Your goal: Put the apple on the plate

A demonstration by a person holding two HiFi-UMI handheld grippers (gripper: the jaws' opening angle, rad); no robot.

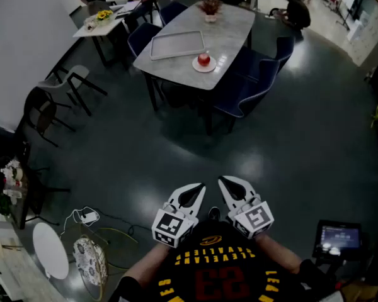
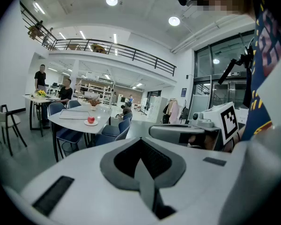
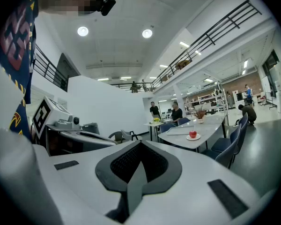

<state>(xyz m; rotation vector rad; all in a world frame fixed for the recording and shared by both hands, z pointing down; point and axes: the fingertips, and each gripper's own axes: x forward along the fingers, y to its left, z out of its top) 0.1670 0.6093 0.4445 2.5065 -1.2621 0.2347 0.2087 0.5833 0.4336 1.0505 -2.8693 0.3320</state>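
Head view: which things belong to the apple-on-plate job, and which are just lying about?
Job: apple, sitting on the plate; table; left gripper and right gripper, jaws shut.
Lying about: tray, potted plant, chairs, screen.

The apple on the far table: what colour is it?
The apple is red, seen best in the head view.

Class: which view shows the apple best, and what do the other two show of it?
The head view: from above, the apple sits plainly on its plate on the table. Both gripper views show it side-on, far off, a small red dot on the plate.
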